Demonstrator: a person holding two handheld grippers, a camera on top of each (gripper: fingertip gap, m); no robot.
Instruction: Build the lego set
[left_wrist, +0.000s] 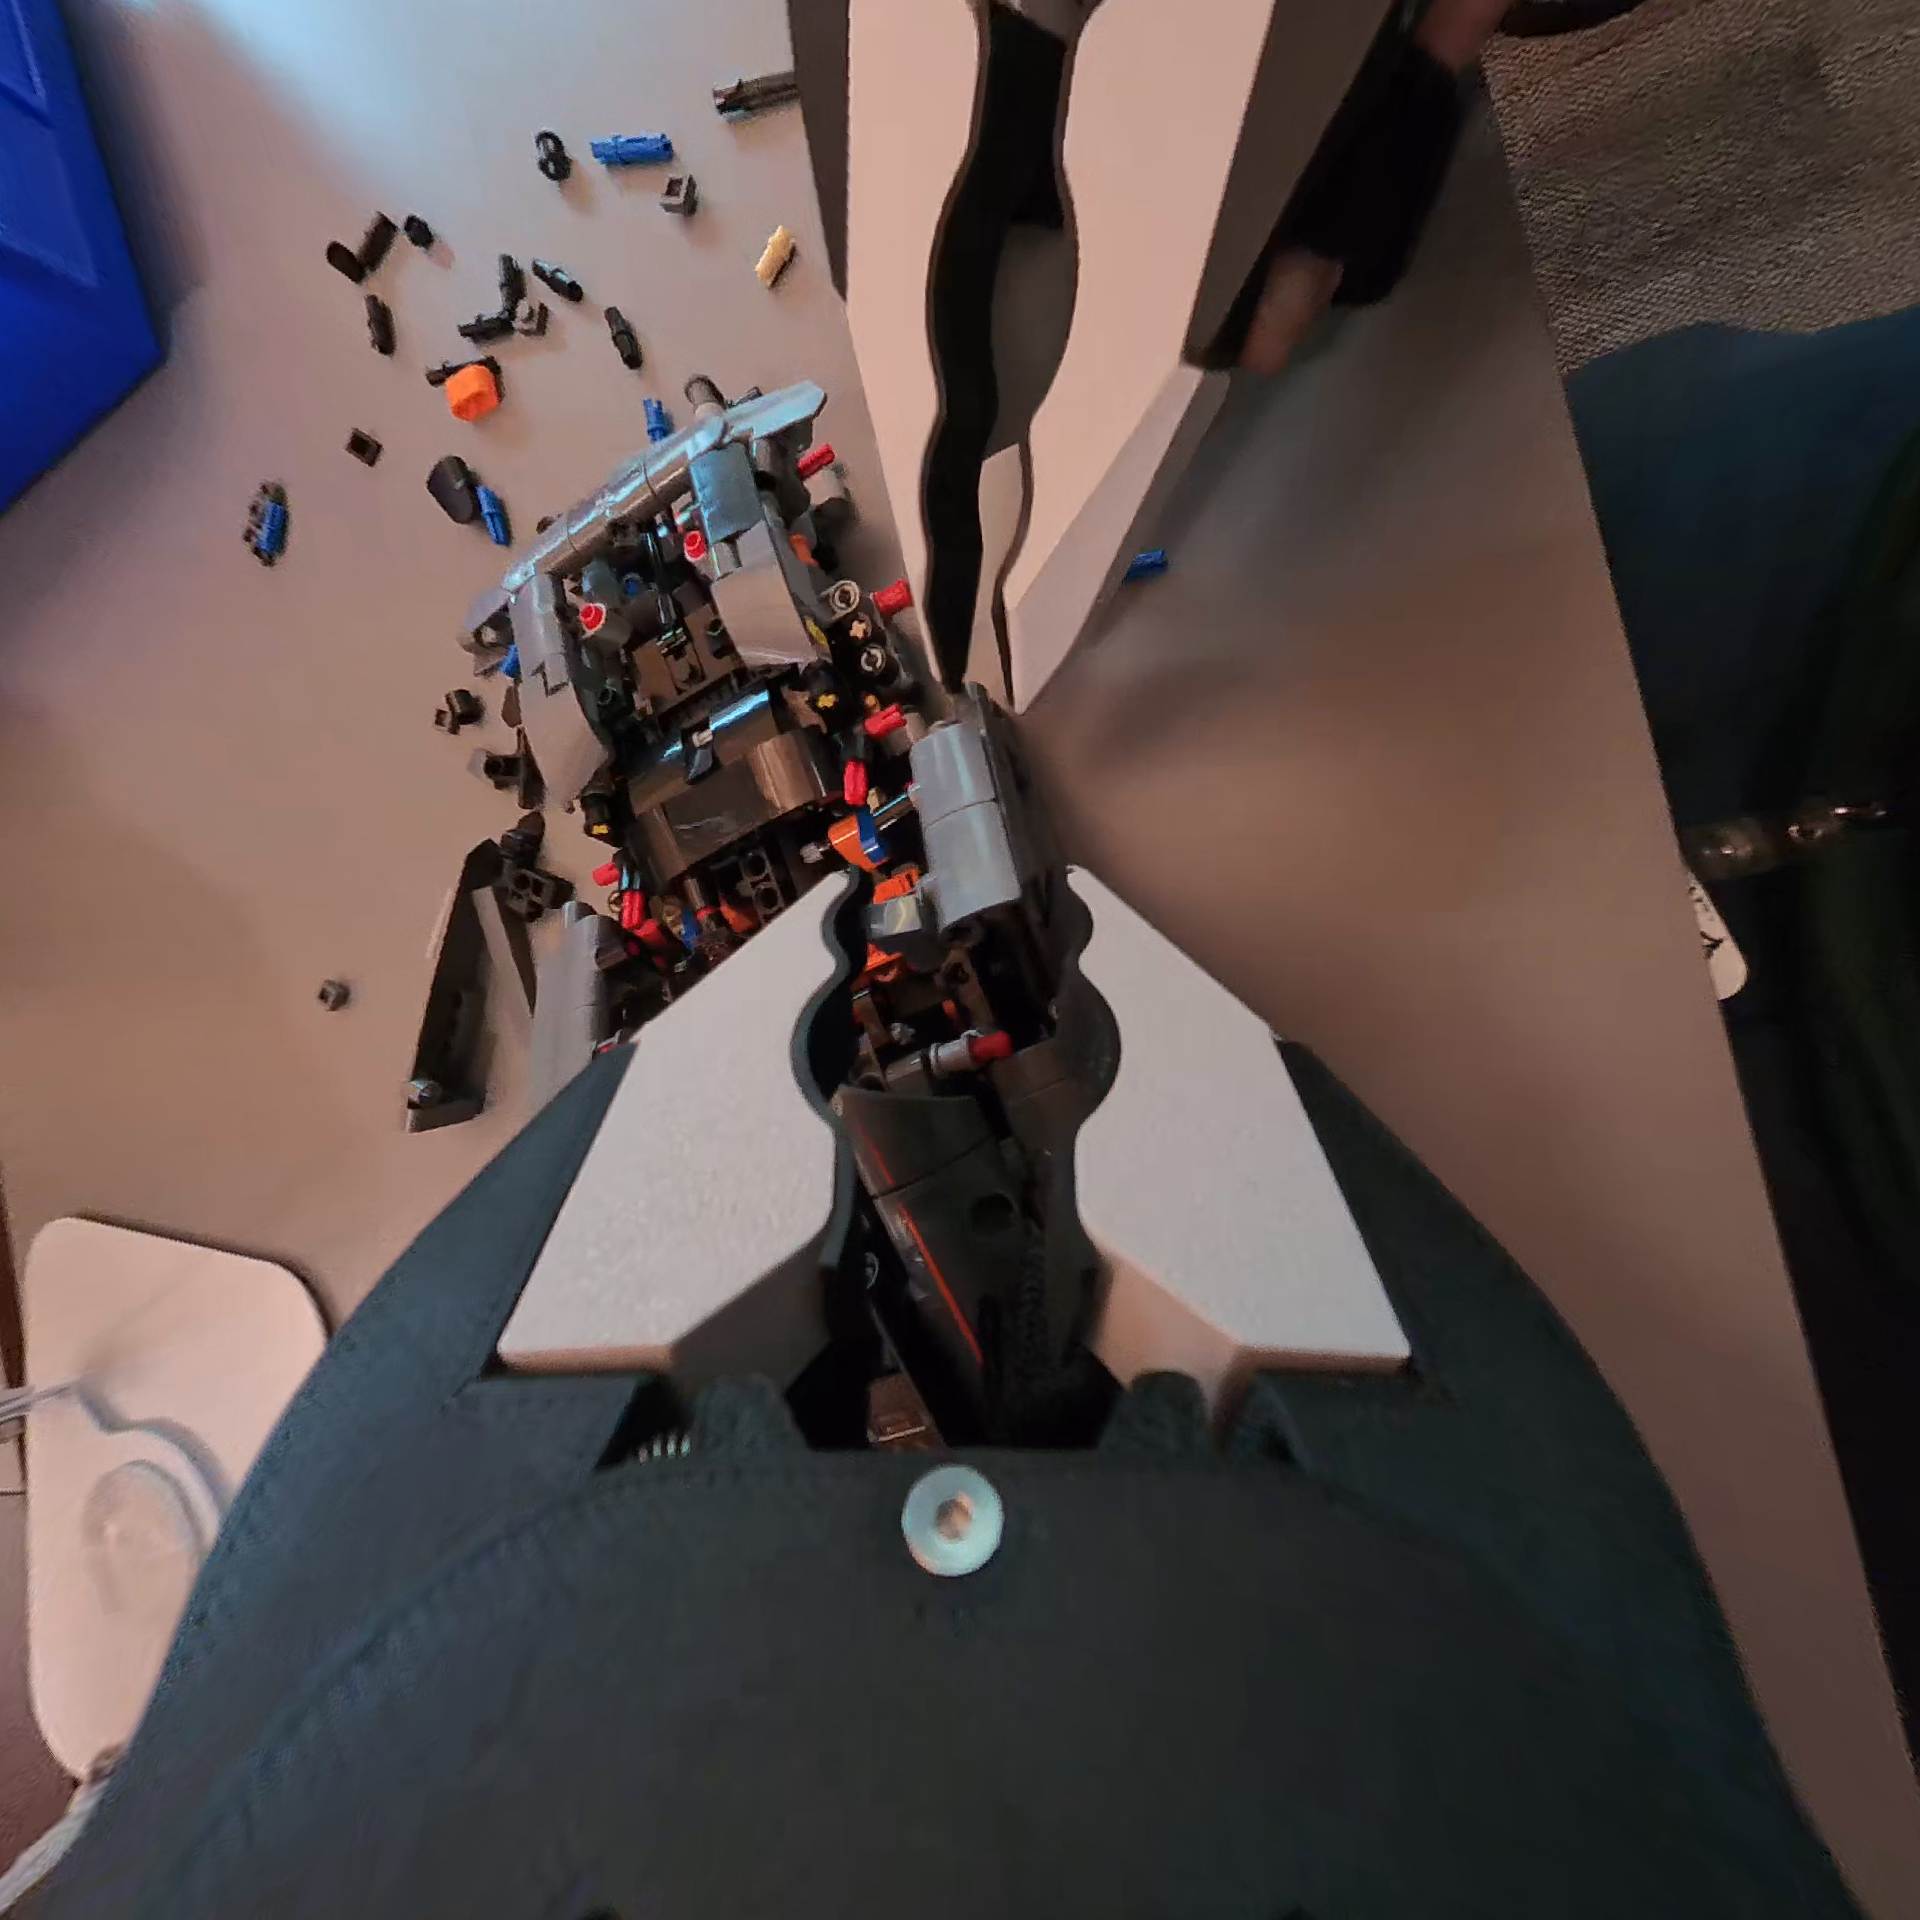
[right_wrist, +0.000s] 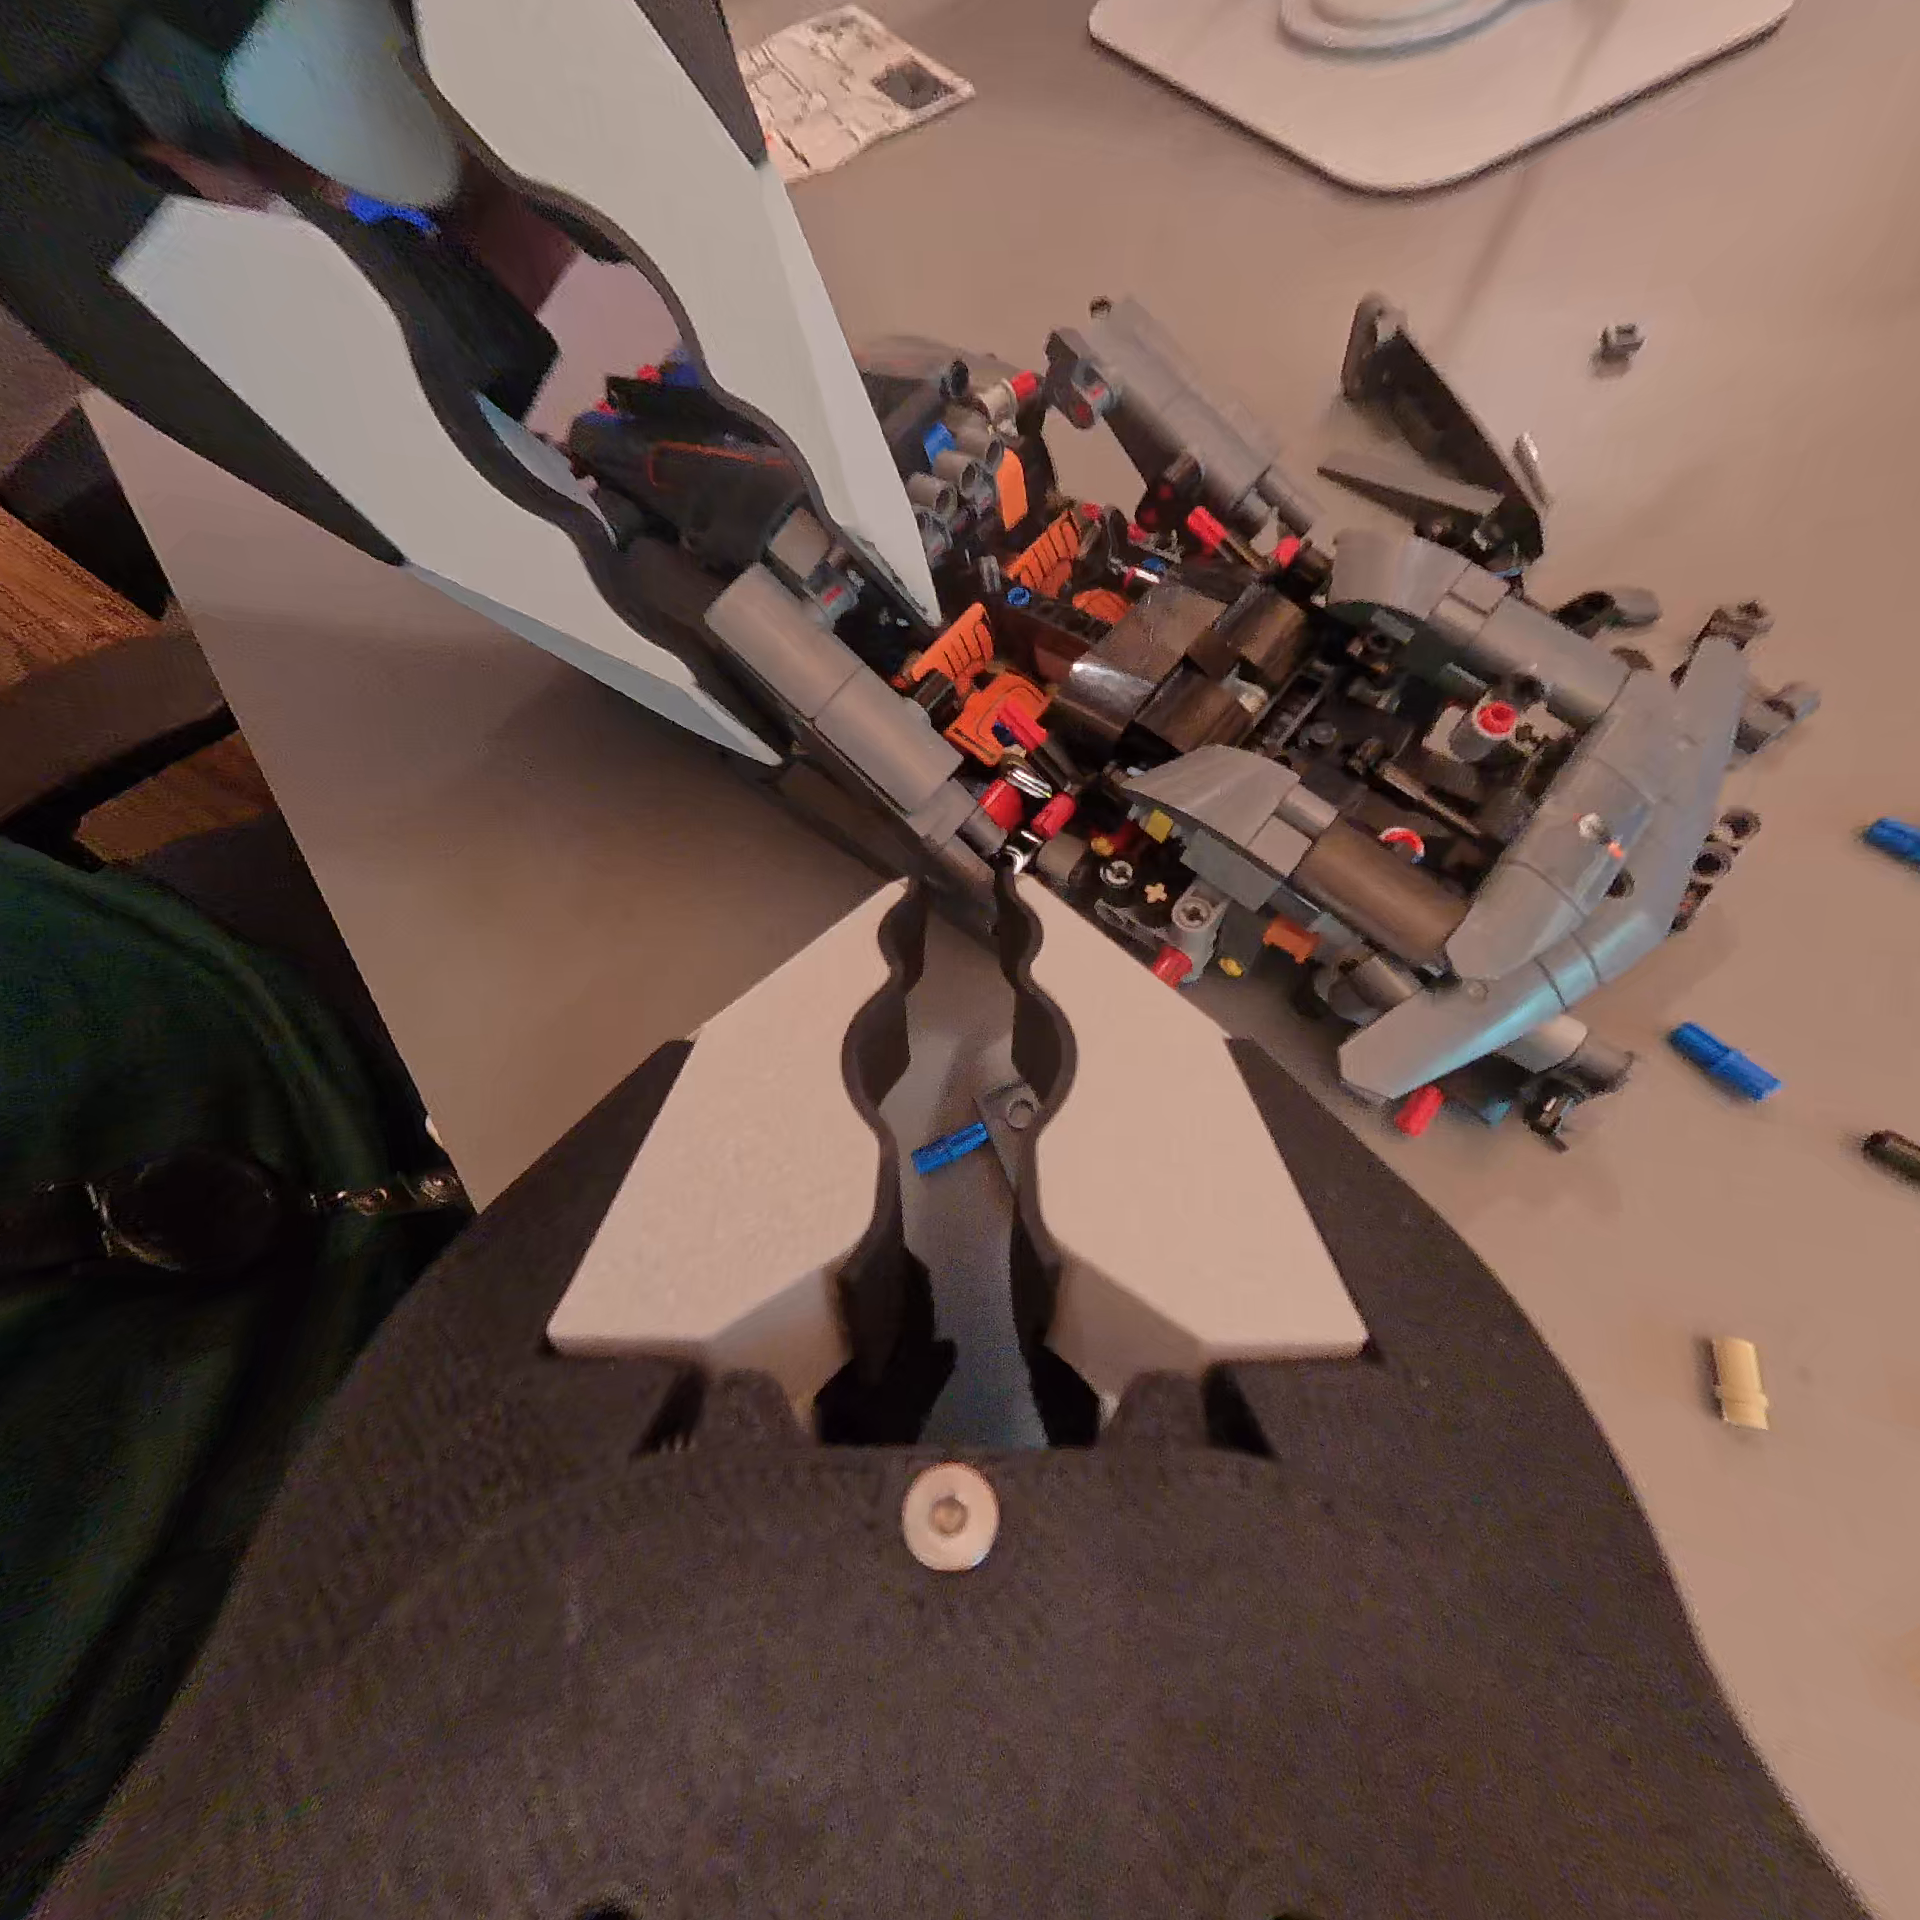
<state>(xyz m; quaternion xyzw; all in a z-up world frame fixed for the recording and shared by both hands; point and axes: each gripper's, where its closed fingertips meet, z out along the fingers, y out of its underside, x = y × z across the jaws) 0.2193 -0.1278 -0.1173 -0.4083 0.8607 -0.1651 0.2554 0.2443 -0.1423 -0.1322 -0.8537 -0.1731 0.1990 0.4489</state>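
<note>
On the grey table (right_wrist: 1455, 312), the half-built lego car (right_wrist: 1299, 707) of grey, black and orange parts lies near the edge, with loose blue and black pieces (left_wrist: 499, 312) scattered beyond it. The left gripper (left_wrist: 956, 935) has its 2 fingers clamped on the car's dark rear end. The right gripper (right_wrist: 961, 894) has its fingers nearly closed, tips touching the car's grey side beam; whether they pinch anything I cannot tell.

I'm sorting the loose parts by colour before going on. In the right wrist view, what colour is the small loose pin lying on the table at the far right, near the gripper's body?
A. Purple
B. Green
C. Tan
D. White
C: the loose pin lying alone on the table is tan, unlike the blue pins farther up.
</note>
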